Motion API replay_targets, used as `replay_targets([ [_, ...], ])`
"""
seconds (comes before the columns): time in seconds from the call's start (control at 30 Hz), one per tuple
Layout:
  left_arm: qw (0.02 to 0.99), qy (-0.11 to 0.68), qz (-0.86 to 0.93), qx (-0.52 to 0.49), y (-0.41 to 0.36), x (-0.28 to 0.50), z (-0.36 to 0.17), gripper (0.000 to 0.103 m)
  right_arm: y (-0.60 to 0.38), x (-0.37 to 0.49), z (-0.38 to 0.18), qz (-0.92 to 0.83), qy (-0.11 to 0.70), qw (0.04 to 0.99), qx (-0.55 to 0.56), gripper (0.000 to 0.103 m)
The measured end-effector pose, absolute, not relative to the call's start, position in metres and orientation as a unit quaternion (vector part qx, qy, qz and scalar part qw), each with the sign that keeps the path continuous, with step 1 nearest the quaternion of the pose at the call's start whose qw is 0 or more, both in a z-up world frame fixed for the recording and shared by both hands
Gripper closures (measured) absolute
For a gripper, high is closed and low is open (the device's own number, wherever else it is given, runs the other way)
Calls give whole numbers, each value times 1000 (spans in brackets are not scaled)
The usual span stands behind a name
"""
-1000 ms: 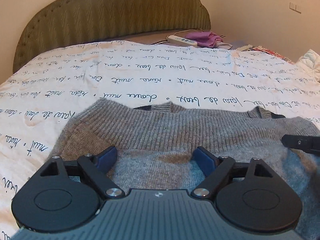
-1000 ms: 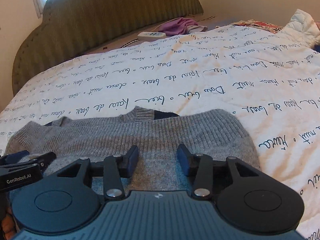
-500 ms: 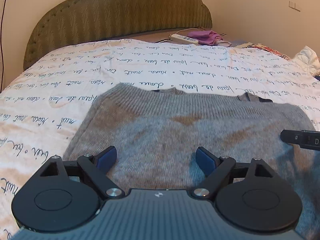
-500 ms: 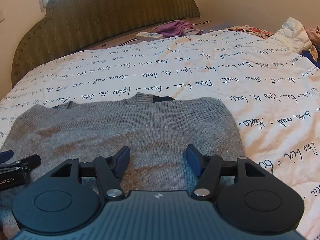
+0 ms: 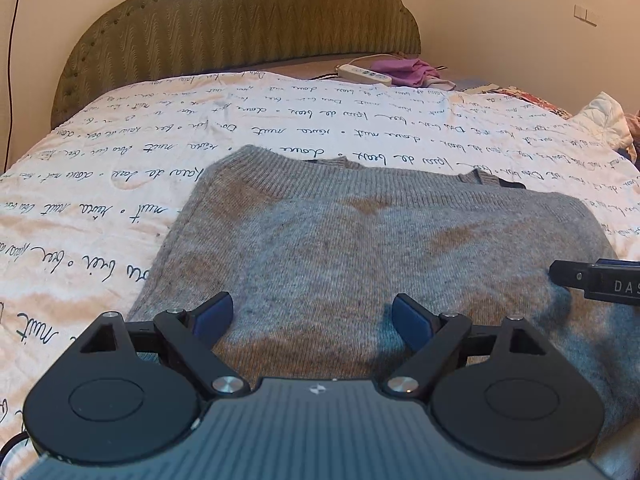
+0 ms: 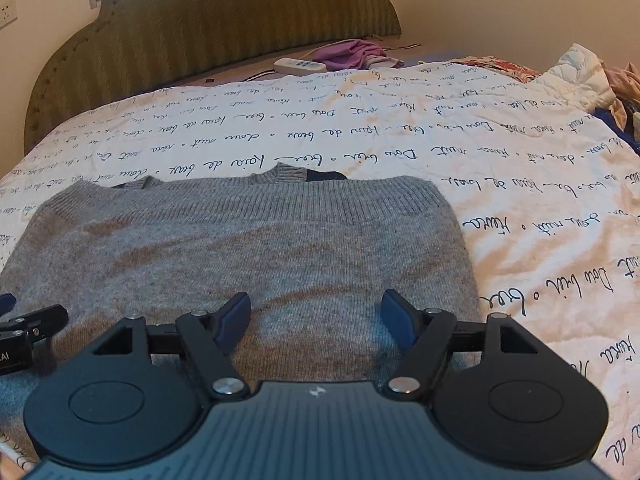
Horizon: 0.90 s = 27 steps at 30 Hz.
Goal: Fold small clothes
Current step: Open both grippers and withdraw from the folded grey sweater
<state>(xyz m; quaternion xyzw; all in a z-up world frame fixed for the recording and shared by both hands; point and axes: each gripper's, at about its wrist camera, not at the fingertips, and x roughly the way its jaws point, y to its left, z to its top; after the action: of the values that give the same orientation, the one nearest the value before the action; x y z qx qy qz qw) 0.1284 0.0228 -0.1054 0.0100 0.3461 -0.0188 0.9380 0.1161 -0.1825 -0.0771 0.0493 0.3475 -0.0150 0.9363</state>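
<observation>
**Two hand-held grippers poised over grey sweater on bed**

Nearest the cameras, the left hand-held gripper (image 5: 312, 314) hangs with its blue-padded fingers spread wide and nothing between them, over the near part of a grey knitted sweater (image 5: 360, 248). Beside it, the right hand-held gripper (image 6: 316, 314) is likewise spread and empty, over the same garment toward its right edge. Each tool's tip shows at the margin of the other's view.

The sweater lies flat on the bed, apparently already folded into a rough rectangle, its ribbed band (image 6: 280, 204) turned toward the headboard and a darker collar or lining peeking out beyond it. The knit looks soft, limp and fairly thick; it should drape and sag when lifted, not hold a shape, and is unlikely to slip from padded fingers. The near corners or the side edges look like the best places to pinch, taking all layers together so the fold does not come apart.

Under it spreads a cream bedspread (image 5: 120, 208) printed with lines of script, loose enough to be caught up with the sweater by a low grasp. Farther off, well apart from the work, a white power strip (image 5: 364, 74) and a purple cloth (image 5: 404, 70) sit near the green upholstered headboard (image 5: 240, 28); a white quilted item (image 6: 576, 76) and other clothes are heaped at the right. Nothing stands between the grippers and the sweater.
</observation>
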Motion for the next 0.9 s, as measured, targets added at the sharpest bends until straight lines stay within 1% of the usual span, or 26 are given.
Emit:
replay_targets([
  [0.13,937,349,-25,13,27,117,-104,14,-180,97,-78,-14,339,940,26,30],
  [0.17,936,350,-26,15,28,114,-104,14,-180,92,-80,-15,340,940,18,24],
  [0.2,936,351,-26,16,30,110,-104,14,-181,85,-82,-16,342,939,13,22],
  [0.37,931,362,-34,17,38,83,-109,13,-191,47,-93,-1,347,938,5,22],
  [0.53,935,353,-40,7,53,47,-108,13,-201,14,-94,9,345,938,20,22],
  [0.6,935,352,-35,-23,65,31,-102,14,-206,3,-91,10,337,941,33,22],
  [0.67,934,348,-34,-80,82,16,-97,14,-214,-8,-87,11,317,947,58,22],
  [0.73,923,356,-34,-145,102,8,-97,14,-221,-13,-88,-7,302,950,73,17],
  [0.77,917,358,-33,-171,109,7,-98,14,-224,-14,-91,-16,301,950,77,13],
  [0.87,899,363,-27,-242,126,11,-103,15,-229,-9,-108,-15,319,943,90,10],
  [0.9,891,364,-25,-271,131,14,-105,15,-228,-10,-110,-15,312,946,87,6],
])
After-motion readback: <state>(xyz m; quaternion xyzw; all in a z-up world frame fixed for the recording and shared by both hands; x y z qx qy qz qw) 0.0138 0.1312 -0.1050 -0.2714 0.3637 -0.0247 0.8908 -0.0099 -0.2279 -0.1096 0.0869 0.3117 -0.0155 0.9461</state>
